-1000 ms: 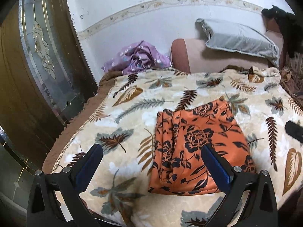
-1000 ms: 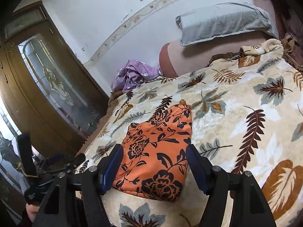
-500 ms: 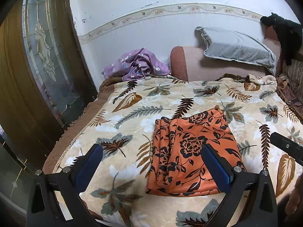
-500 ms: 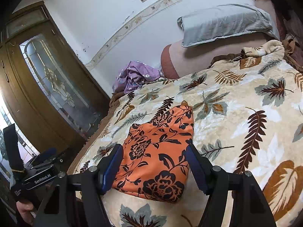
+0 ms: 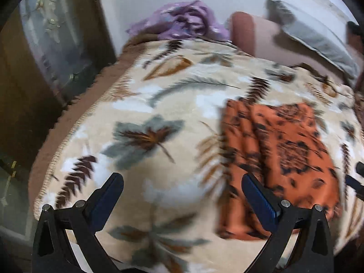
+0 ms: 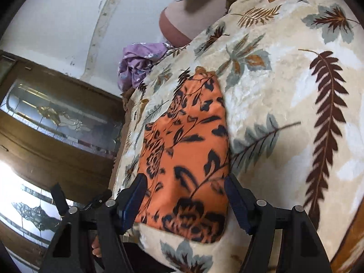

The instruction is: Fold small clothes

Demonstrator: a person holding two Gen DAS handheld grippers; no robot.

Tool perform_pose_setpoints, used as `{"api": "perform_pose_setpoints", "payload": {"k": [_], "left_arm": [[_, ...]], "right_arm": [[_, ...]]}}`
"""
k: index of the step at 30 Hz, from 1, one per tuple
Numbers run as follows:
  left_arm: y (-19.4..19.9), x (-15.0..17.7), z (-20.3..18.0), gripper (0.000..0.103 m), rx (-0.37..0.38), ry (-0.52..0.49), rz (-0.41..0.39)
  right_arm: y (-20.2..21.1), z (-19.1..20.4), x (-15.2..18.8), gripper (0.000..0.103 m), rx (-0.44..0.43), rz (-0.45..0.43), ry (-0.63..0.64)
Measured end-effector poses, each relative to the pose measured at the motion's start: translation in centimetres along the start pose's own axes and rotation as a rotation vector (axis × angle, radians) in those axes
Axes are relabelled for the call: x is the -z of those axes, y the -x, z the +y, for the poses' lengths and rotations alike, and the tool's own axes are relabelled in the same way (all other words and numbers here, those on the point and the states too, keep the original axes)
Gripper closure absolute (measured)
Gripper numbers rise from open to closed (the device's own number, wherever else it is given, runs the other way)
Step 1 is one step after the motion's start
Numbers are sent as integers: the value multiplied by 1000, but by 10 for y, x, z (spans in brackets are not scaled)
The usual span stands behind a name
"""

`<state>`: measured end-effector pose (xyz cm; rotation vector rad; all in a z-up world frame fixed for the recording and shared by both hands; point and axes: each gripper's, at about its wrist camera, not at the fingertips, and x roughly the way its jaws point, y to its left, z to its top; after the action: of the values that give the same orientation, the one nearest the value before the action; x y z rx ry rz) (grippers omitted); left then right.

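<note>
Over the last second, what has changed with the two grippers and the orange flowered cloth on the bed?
Both grippers moved in toward the bed. The left gripper swung left, so the folded orange floral cloth now sits to its right, and its view is motion-blurred. The right gripper tilted and closed in on the cloth's near edge. Nothing was gripped: both stay open, and the cloth stays folded on the leaf-print blanket.

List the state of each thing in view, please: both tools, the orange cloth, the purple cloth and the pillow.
Left tool: open, empty.
Right tool: open, empty, above the near end of the orange cloth.
Orange cloth: folded, flat on the blanket.
Purple cloth: crumpled, unfolded.
Pillow: leaning, tilted.
</note>
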<state>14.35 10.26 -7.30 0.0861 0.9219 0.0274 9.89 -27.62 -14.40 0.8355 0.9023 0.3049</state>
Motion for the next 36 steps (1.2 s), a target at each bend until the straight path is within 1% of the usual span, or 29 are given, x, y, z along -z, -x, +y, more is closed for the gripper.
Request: {"api": "perform_pose_setpoints", "payload": {"k": [2,5,7,10,13,16,20,23,29,36], "left_arm": [[-2,-3,0,0,-25,-16,-15],[-9,-3,-9,0,-24,-46,-10],[-14,-3,-18,0,-14,-74,-13],[-15,-5,-30,0,-17,-113,-36],[-11,-6,-37,0,-8,-120,-58],[-6,-10,-42,0,-7,-124,-76],[2,-13,-49,0,-8,-130,-94],[7,-12,-54,0,-4,-135,-98],[13,-9,-66,0,9,-149,-97],[5,-1,-78,0,31,-153,-54]], "right_arm": [[-5,-2,-5,30,2,4,-6],[-18,-1,-8,30,-1,29,-13],[-23,3,-13,30,8,42,14],[-31,7,-21,30,39,45,61],[-33,4,-26,30,57,38,63],[-33,4,-26,30,44,38,54],[-30,12,-23,30,45,30,86],[-29,12,-19,30,35,38,89],[-22,9,-18,30,33,22,82],[-20,5,-16,30,61,24,93]]}}
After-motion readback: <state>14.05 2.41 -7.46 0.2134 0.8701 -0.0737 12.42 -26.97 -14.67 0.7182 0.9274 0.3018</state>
